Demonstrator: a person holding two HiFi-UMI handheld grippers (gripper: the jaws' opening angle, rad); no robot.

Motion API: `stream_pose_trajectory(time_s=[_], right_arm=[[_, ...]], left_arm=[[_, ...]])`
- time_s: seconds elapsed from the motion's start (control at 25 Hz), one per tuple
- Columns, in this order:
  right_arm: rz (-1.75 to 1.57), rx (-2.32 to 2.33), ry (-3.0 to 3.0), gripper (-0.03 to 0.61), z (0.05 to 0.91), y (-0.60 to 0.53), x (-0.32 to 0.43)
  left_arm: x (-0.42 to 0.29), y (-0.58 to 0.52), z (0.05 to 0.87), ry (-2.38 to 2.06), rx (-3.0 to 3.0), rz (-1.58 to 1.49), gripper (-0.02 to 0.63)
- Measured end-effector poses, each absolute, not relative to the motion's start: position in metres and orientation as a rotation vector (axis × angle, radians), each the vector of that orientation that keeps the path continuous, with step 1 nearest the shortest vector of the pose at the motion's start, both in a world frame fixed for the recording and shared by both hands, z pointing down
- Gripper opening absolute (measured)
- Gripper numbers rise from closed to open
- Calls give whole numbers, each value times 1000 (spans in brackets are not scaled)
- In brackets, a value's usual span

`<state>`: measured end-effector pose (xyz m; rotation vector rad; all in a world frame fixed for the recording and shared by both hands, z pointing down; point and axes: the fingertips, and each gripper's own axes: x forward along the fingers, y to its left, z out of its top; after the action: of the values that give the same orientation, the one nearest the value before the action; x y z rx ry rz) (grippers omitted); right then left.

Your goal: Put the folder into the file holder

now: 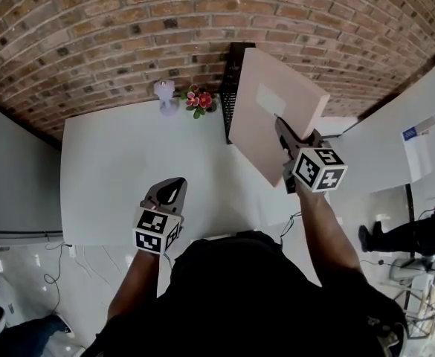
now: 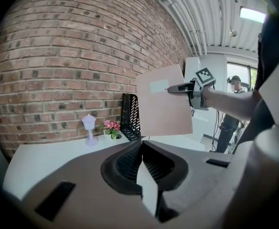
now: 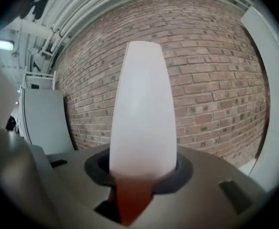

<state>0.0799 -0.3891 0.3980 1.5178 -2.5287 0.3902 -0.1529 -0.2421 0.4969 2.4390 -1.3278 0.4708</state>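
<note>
A pale pink folder (image 1: 273, 110) with a white label hangs tilted in the air above the table's far right part, just right of the black mesh file holder (image 1: 230, 88) that stands upright against the brick wall. My right gripper (image 1: 280, 125) is shut on the folder's near edge. In the right gripper view the folder (image 3: 141, 113) rises edge-on between the jaws. My left gripper (image 1: 174, 186) hovers low over the white table (image 1: 105, 169) near its front edge, shut and holding nothing. The left gripper view shows the folder (image 2: 163, 106) above the holder (image 2: 129, 116).
A small lilac lamp figurine (image 1: 164, 94) and a pot of pink flowers (image 1: 198, 99) stand at the wall, left of the holder. White panels flank the table on both sides. A person (image 1: 399, 236) stands on the floor to the right.
</note>
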Motion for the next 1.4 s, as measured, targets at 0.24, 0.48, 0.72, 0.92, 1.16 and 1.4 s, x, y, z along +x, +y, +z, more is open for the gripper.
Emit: stream_pose_trajectory(time_s=[0.24,0.48,0.72,0.92,1.16,1.4], right_arm=[[504,1494,-2584,163,374,-410,84],[459,1656,-2598,163,351,-441,95],[326,1803,-2584,164,338,-474,82],[302,1988,-2529,167,345,-503,82],[290,2106,-2480,167,355,-524,78],[213,2133,-2450,167,361,-539,59]], left_arm=[[-163,-246,498,-1382,2391,455,5],[-160,-253,501,-1362,2389,472,5],[-159,-262,499,-1356,2410,481,5],[-156,-262,499,-1339,2418,496,5],[-168,-252,507,-1349,2371,524,5],[-179,-255,510,-1366,2347,518,5]])
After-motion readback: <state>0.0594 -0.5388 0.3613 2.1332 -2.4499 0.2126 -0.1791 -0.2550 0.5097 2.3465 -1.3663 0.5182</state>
